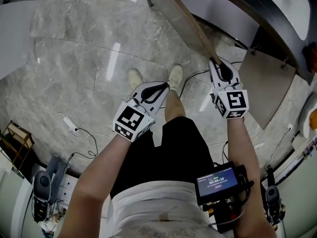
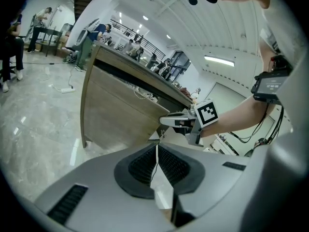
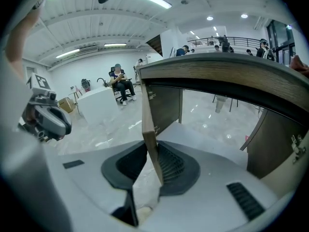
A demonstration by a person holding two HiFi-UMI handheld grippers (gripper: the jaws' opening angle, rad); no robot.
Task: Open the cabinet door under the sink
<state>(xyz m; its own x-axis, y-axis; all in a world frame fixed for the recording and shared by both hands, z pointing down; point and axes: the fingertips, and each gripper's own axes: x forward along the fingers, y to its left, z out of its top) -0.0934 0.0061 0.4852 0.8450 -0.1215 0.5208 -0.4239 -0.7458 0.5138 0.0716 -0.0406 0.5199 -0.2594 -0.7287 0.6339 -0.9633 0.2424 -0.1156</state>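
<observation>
Meanwhile, the right gripper (image 1: pixel 218 66) is clamping the upright free edge of the cabinet door (image 1: pixel 185 21), already swung out at upper centre, while the left gripper (image 1: pixel 157 89), jaws together and empty, is hovering farther off, left of centre.

The left gripper (image 2: pixel 157 159) is being held at six o'clock, its jaws pressed together with nothing between them. At ten o'clock the wooden cabinet door (image 2: pixel 116 115) is being kept swung open, and at one o'clock its free edge is being met by the right gripper (image 2: pixel 166 122).
</observation>
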